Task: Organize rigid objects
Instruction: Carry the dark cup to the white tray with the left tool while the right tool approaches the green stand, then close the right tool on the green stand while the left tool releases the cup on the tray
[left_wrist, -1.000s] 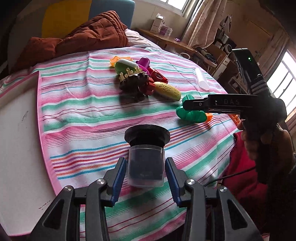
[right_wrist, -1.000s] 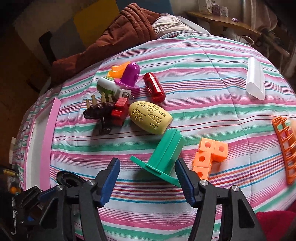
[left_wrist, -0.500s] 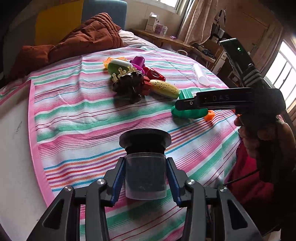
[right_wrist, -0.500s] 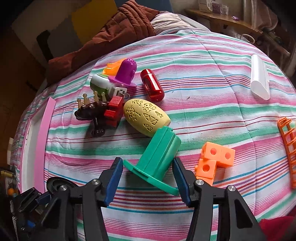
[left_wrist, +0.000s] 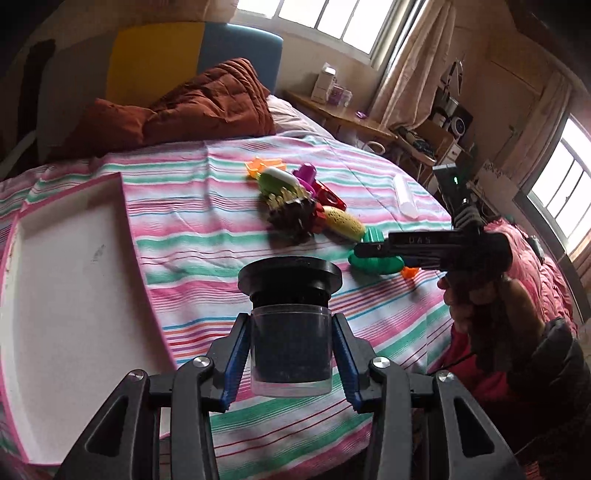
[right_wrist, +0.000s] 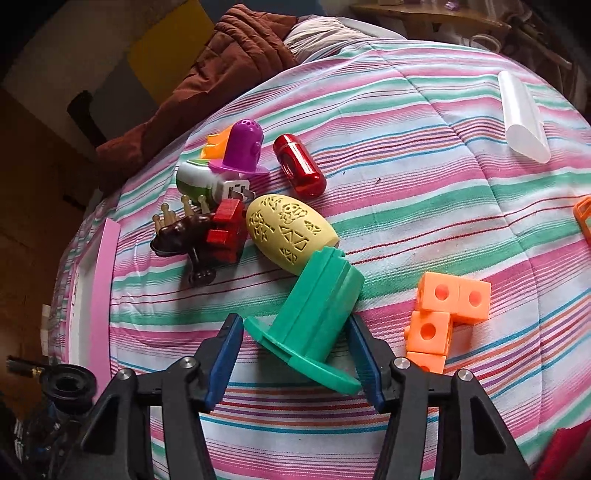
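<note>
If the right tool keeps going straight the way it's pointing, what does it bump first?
Probably the green toy: it already lies between the right tool's open fingers. Straight beyond it sits the yellow egg, touching the green toy's far end.

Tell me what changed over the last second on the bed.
The left hand-held gripper, clamped on the black-lidded jar, lifted it toward the white tray. The right hand-held gripper closed in around the green flanged piece, jaws just reopening slightly. The toy pile stayed put.
</note>
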